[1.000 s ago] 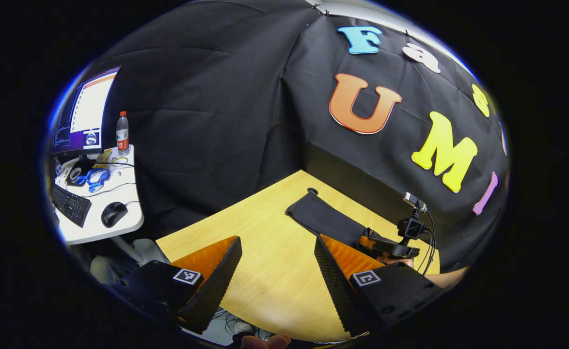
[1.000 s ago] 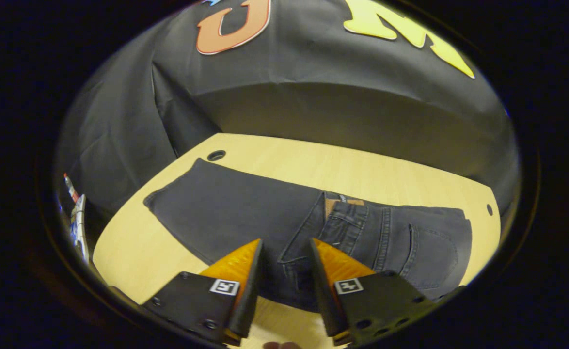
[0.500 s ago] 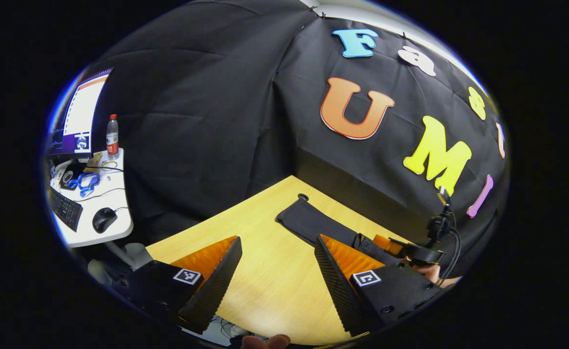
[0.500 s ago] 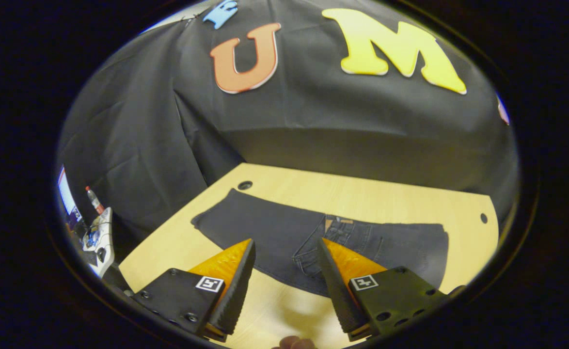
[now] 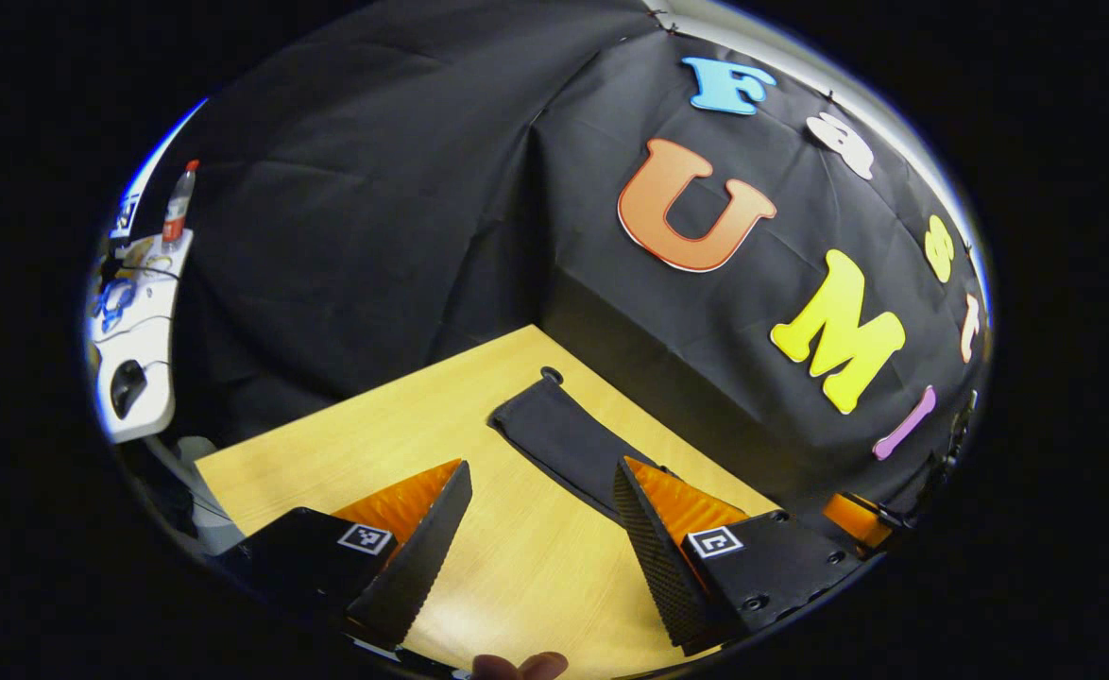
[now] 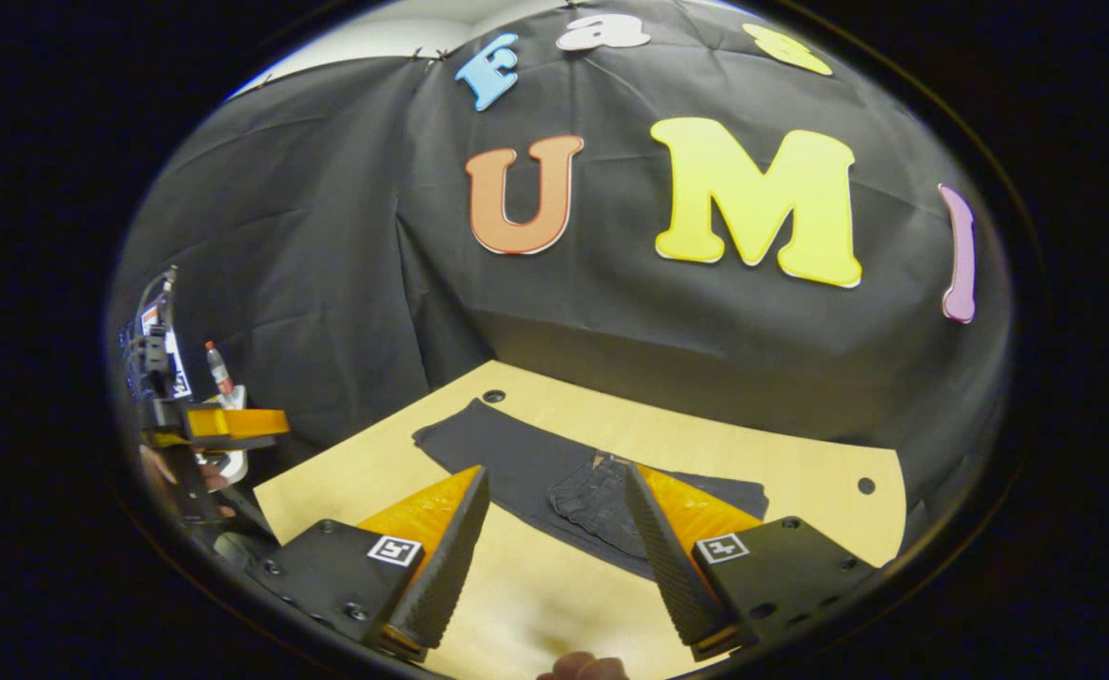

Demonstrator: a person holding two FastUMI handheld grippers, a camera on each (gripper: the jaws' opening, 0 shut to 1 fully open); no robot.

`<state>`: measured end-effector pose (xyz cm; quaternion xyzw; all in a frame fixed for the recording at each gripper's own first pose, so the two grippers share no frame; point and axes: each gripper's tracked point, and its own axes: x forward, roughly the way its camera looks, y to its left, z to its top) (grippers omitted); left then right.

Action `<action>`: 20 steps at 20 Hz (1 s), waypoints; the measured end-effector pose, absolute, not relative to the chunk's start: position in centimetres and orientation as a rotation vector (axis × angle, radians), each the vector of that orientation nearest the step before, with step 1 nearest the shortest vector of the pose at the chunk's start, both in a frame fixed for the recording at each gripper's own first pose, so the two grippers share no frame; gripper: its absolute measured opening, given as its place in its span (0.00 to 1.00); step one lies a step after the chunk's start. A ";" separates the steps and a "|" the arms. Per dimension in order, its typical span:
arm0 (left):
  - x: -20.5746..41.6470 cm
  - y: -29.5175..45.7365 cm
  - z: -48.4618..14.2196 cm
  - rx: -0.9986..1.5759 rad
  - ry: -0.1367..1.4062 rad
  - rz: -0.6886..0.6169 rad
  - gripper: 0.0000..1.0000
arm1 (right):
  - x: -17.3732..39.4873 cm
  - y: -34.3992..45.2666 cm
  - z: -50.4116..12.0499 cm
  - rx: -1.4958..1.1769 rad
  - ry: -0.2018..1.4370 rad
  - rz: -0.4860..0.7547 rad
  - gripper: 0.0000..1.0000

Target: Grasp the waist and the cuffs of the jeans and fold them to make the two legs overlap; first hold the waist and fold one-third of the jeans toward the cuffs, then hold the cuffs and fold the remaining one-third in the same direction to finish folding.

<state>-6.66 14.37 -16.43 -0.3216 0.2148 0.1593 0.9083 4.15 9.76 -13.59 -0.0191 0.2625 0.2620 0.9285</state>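
Dark grey jeans lie flat on the wooden table, legs overlapped. Their waist part is folded over onto the legs, and the cuff end lies by a round hole in the table. My right gripper hangs open above the near edge of the jeans with nothing between its fingers. My left gripper is open over bare table, short of the cuff end. The left gripper is also seen at the left of the right gripper view, held by a hand. A bit of the right gripper sits at the right rim of the left gripper view.
The table has cable holes near its back corners. A white side desk with a bottle and a mouse stands off to the left, beyond the table's edge. Black cloth walls close the back.
My right gripper has opened wider and pulled back and up from the folded waist, leaving the jeans on the table. My left gripper has turned right; the side desk slid to the view's edge.
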 end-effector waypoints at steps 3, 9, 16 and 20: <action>-3.8 15.0 -18.1 -0.785 0.441 0.336 0.98 | 3.5 6.6 -11.9 -0.053 0.527 0.493 0.93; 0.9 15.3 -22.1 -1.018 0.446 0.343 0.98 | 3.6 -0.1 -11.5 -0.048 0.573 0.347 0.93; 7.5 18.7 -28.1 -1.116 0.403 0.438 0.98 | 3.3 -5.5 -13.0 -0.069 0.655 0.220 0.93; 10.1 19.2 -31.1 -1.107 0.428 0.468 0.98 | 3.5 -7.6 -13.7 -0.059 0.701 0.159 0.93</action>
